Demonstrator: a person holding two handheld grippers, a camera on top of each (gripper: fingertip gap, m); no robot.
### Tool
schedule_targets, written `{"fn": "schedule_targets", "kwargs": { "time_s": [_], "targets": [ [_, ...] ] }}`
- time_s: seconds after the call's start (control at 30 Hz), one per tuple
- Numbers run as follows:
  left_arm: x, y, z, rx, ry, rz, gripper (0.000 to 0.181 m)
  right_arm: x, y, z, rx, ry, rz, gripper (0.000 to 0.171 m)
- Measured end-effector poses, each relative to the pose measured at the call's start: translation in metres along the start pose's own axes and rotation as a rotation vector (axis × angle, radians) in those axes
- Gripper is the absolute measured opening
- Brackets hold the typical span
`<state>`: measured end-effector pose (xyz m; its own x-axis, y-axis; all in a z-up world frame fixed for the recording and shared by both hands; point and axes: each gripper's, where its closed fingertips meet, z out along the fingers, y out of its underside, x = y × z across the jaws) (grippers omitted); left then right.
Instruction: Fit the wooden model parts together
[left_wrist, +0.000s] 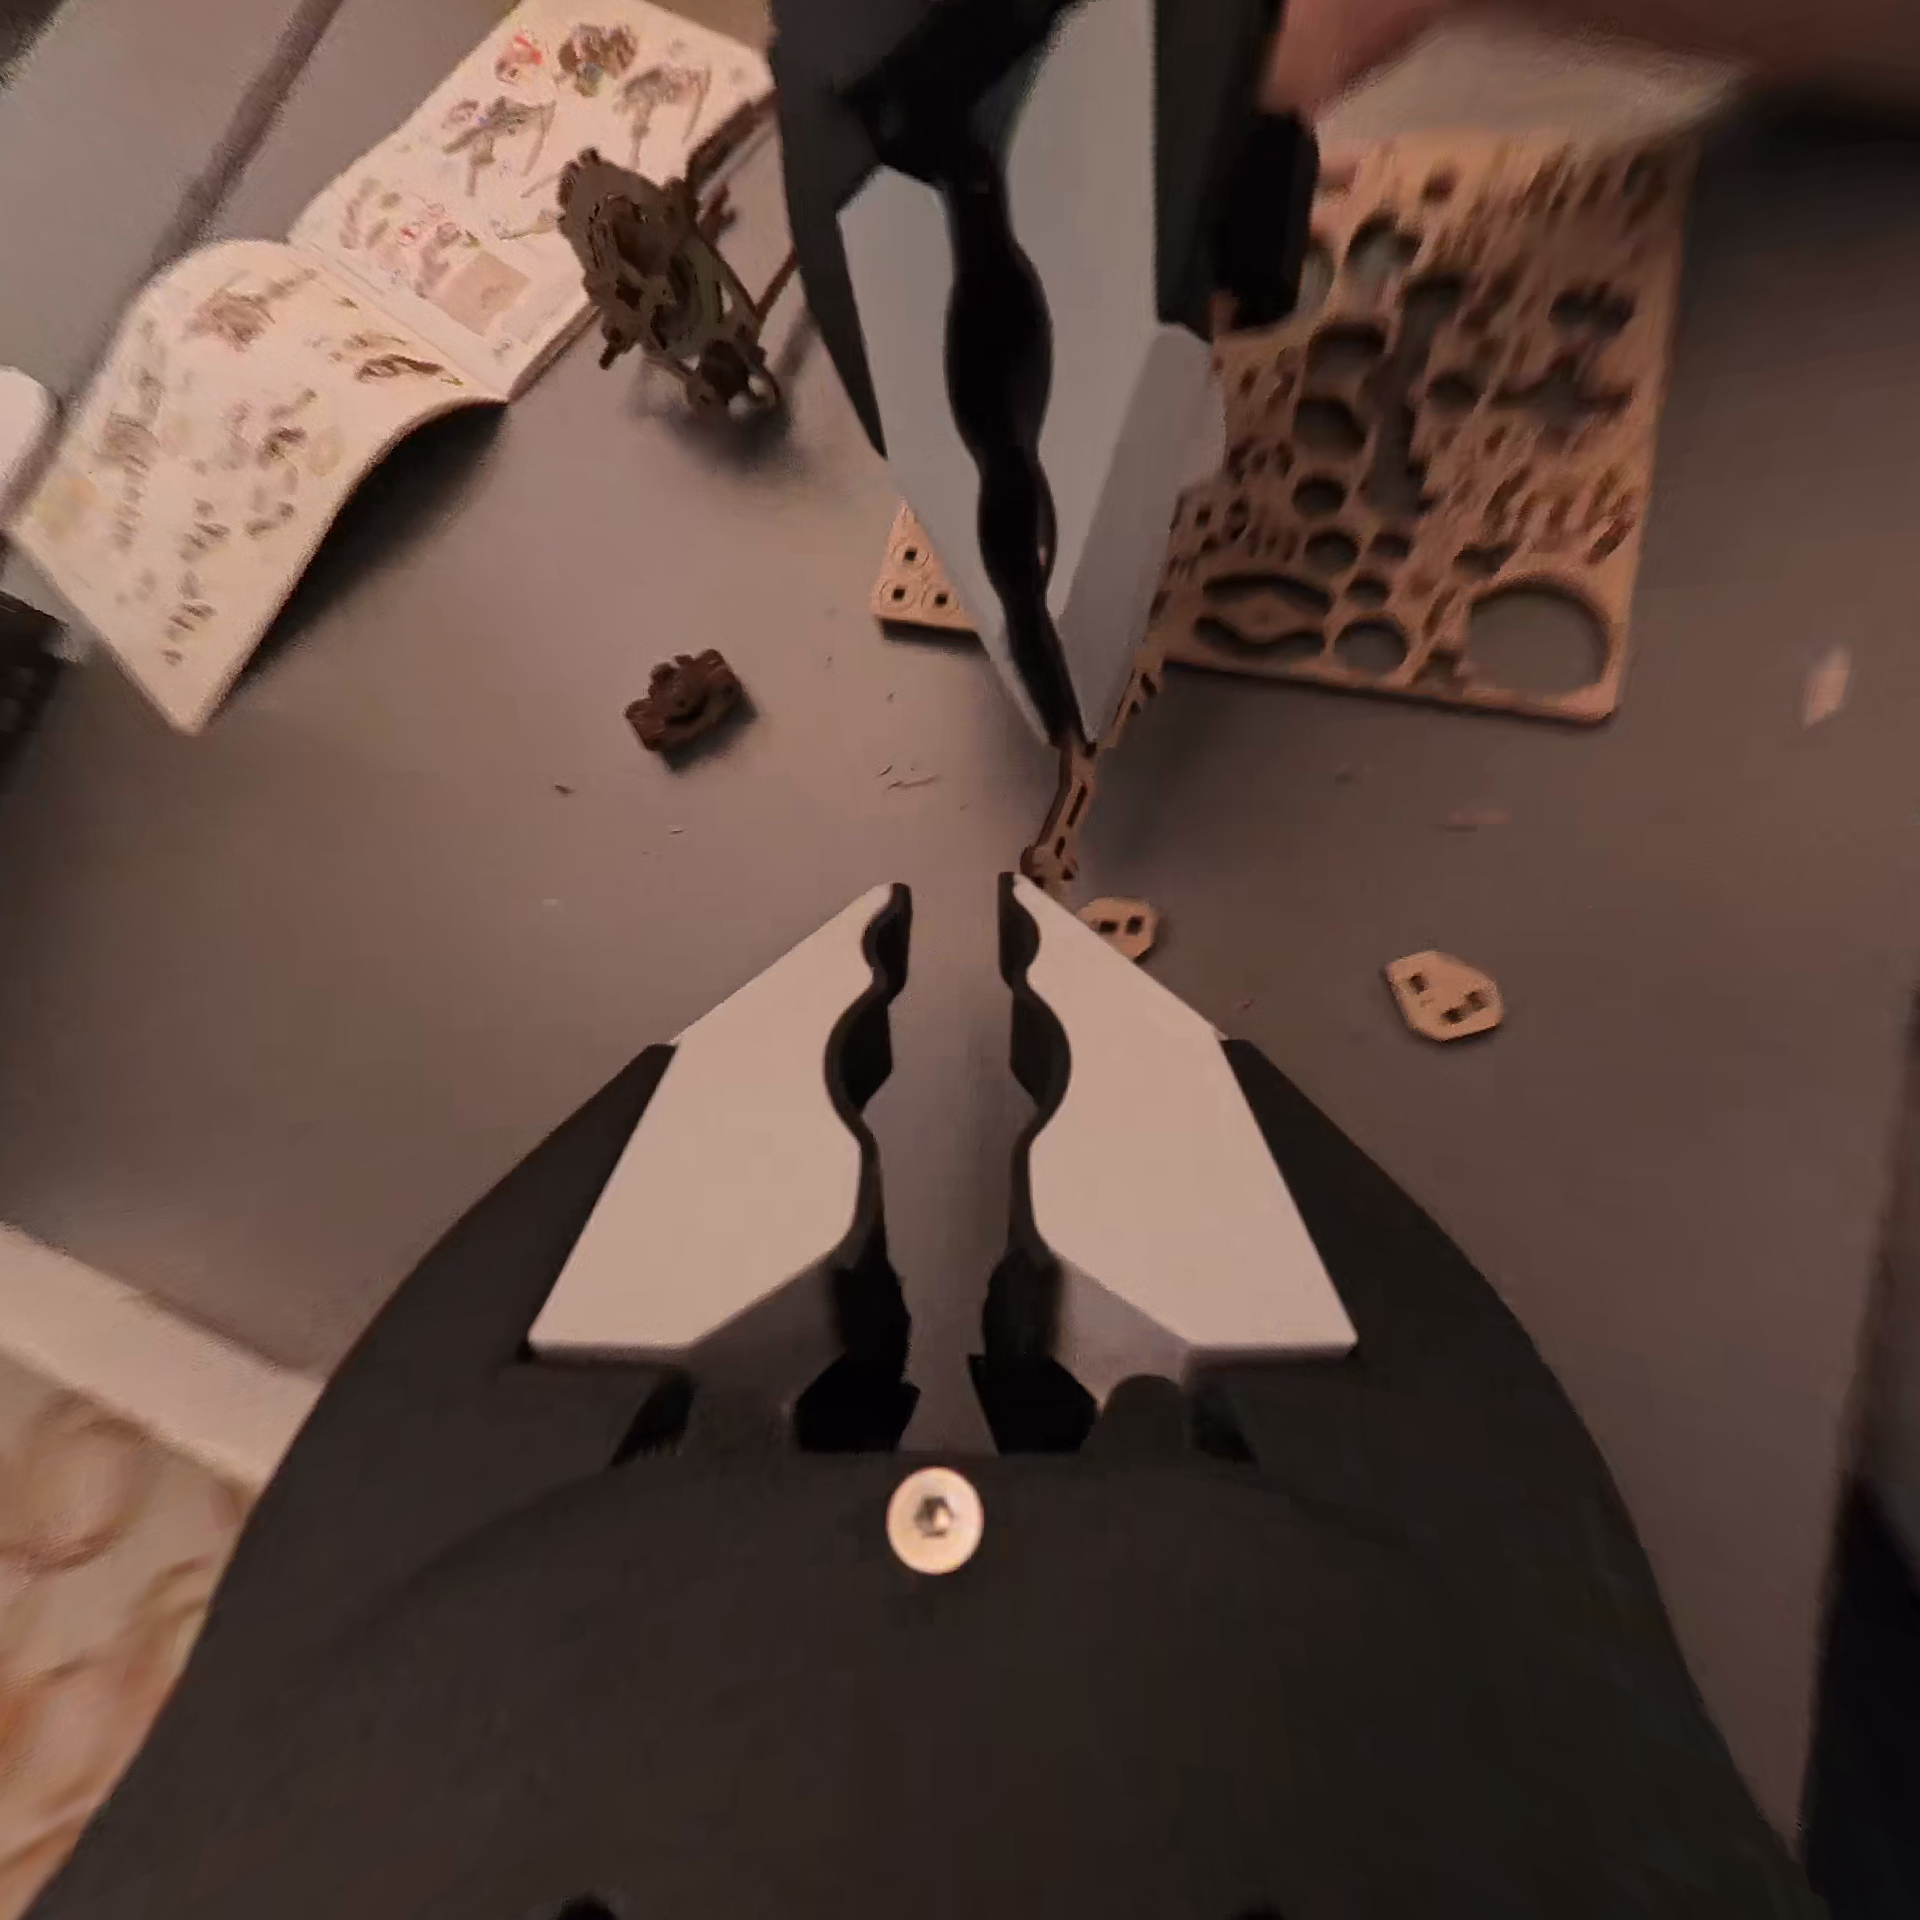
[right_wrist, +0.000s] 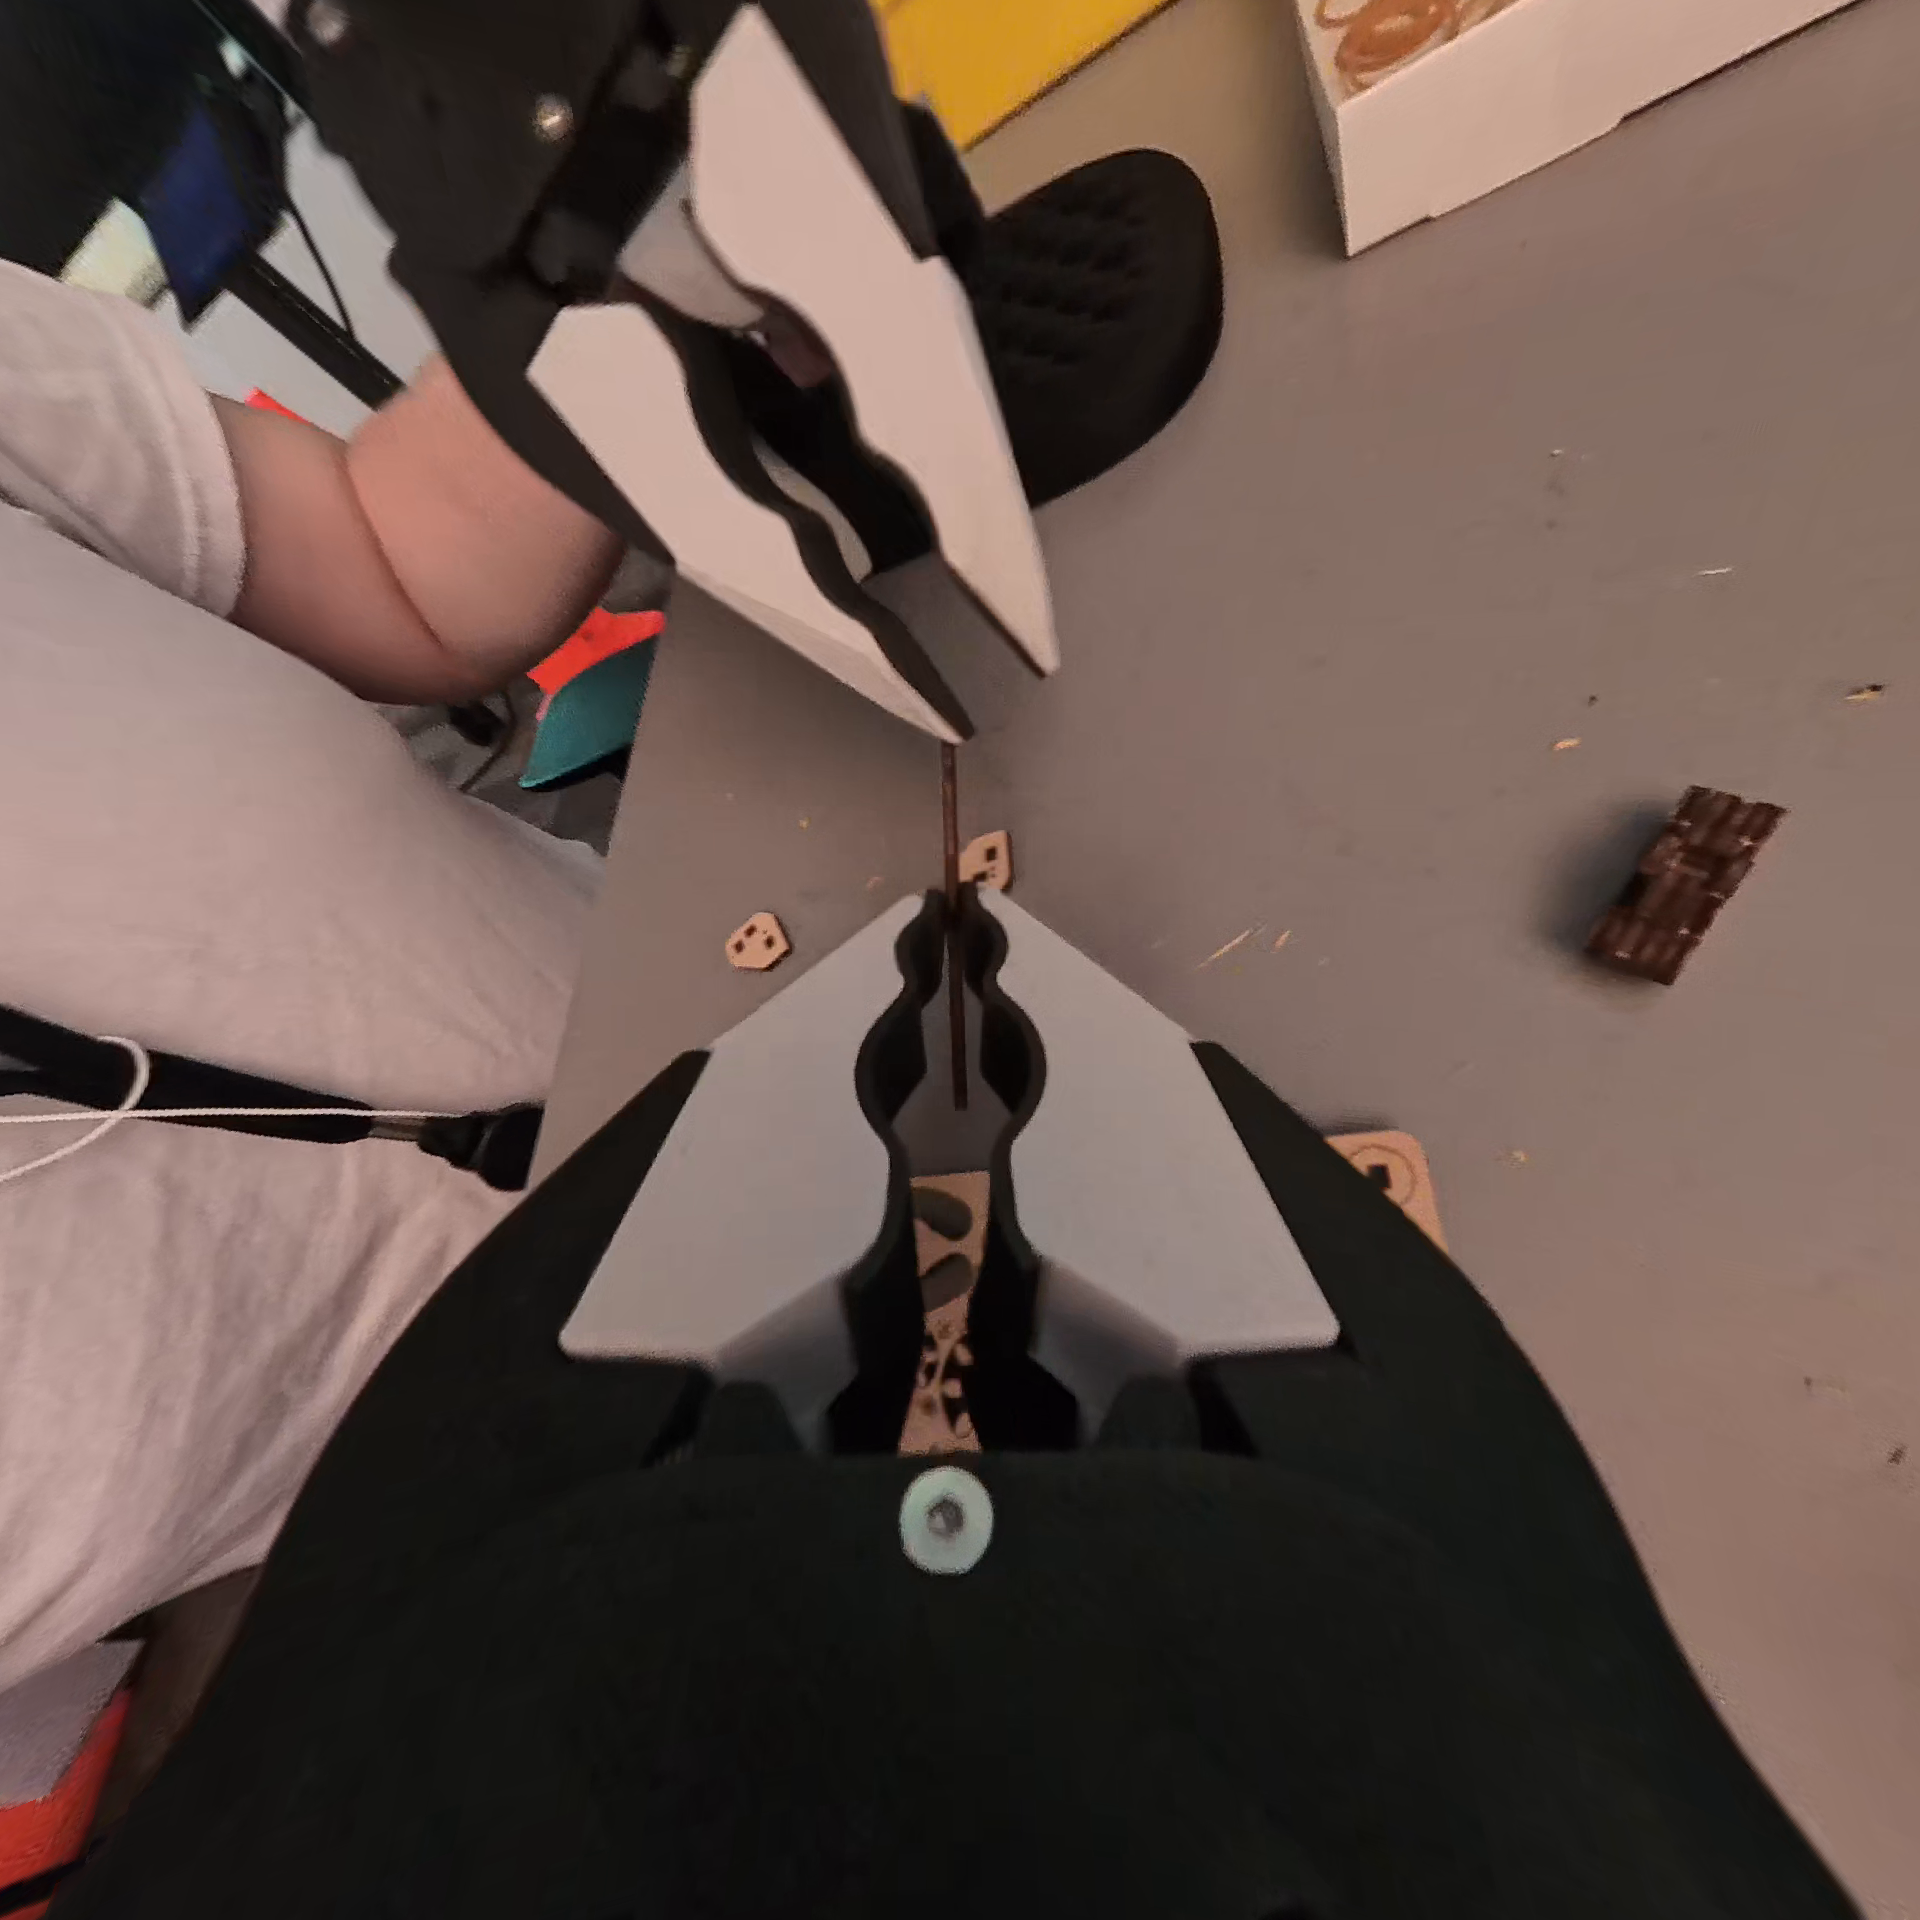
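Note:
My right gripper is shut on a thin wooden strip, seen edge-on and sticking out past the fingertips. In the left wrist view the right gripper comes down from the top with the notched strip hanging from its tips. My left gripper is open and empty, and the strip's free end sits just beside its right fingertip. In the right wrist view the left gripper reaches in from the upper left, and one fingertip meets the strip's far end.
On the grey table lie a punched-out wooden sheet, an open instruction booklet, a partly built model, a small dark block and two small plates. A white box stands at the back. A person's arm is at left.

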<state>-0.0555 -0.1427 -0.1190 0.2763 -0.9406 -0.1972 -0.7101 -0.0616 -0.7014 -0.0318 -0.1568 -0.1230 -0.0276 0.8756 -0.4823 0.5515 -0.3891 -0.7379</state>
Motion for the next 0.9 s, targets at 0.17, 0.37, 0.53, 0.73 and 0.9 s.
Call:
{"fn": "schedule_targets", "kwargs": {
  "time_s": [0.17,0.37,0.53,0.73,0.9],
  "targets": [
    [0.025,-0.022,-0.007,0.175,0.389,-0.328,0.03,0.0,0.0,-0.01,0.044,0.05,-0.004,0.001],
    [0.022,-0.018,0.0,0.164,0.416,-0.364,0.002,-0.004,-0.001,-0.012,0.053,0.083,-0.082,0.0],
    [0.021,-0.02,-0.005,0.189,0.465,-0.395,0.0,-0.013,-0.003,-0.01,0.051,0.056,-0.107,0.001],
    [0.031,-0.021,-0.003,0.161,0.514,-0.368,0.006,-0.015,-0.006,-0.008,0.07,0.058,-0.119,0.001],
    [0.035,-0.021,0.001,0.147,0.505,-0.327,0.001,-0.017,-0.003,-0.008,0.06,0.035,-0.128,0.001]
  ]
}}
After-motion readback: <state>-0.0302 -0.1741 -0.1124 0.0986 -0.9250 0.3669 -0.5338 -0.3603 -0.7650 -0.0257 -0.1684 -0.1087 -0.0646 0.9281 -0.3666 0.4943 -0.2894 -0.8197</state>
